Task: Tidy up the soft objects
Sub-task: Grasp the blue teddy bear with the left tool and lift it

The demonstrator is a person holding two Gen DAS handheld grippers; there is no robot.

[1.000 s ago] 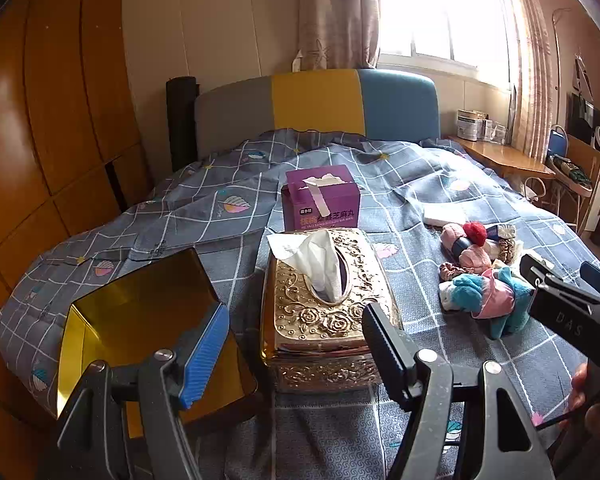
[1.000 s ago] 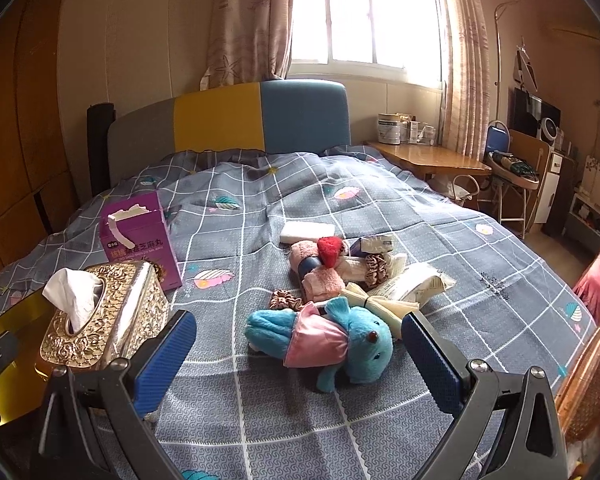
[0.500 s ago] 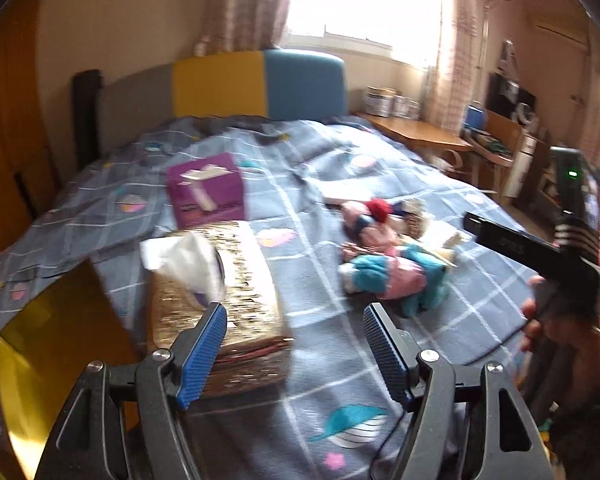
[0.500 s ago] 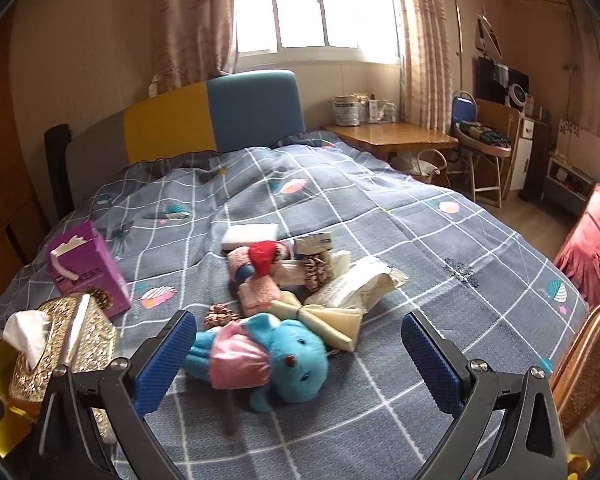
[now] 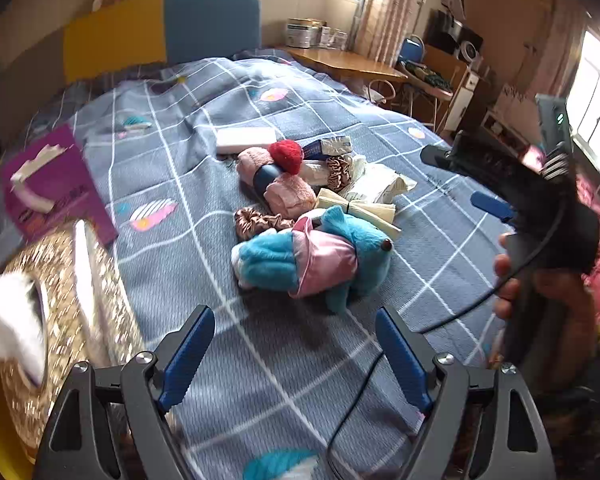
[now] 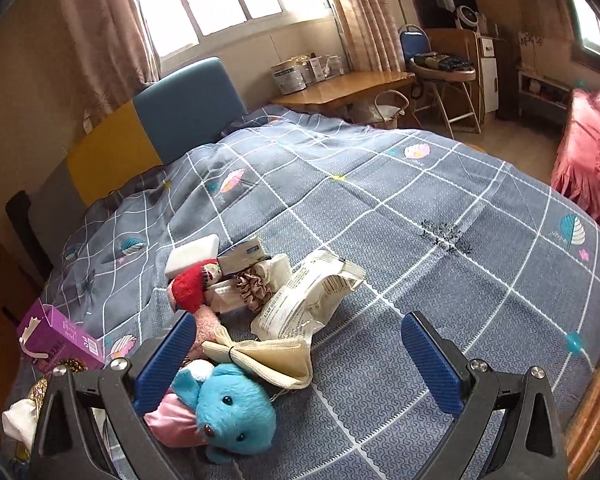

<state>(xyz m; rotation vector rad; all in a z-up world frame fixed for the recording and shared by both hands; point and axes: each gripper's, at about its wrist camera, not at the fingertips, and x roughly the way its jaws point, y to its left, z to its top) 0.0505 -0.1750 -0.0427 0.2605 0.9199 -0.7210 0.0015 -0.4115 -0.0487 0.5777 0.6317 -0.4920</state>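
A: Left wrist view, items?
B: Left gripper (image 5: 290, 354), fingers spread wide, nothing between them; they have just been opening the last bit. Blue plush bear (image 5: 312, 264) in a pink dress, lying on the bed (image 5: 380, 120) just ahead. Behind it: pink scrunchie (image 5: 260, 220), cream bow (image 5: 356, 206), pink rolled socks (image 5: 288, 192), red pompom (image 5: 286, 155). Gold tissue box (image 5: 68, 300) at left. The other hand (image 5: 540, 280) at right.

A: Right wrist view?
B: Right gripper (image 6: 300, 358), fingers spread, empty. Bear (image 6: 228, 412) low by the left finger; crinkled packet (image 6: 304, 300) ahead.

A: Step?
B: Approach, judged; nothing picked yet. Next calls for one gripper to straddle the bear and close on its body.

A: Change from the earlier frames?
B: Left view has swung from the tissue box to the pile. Right view sits closer and rolled, with the bear now at the frame's bottom.
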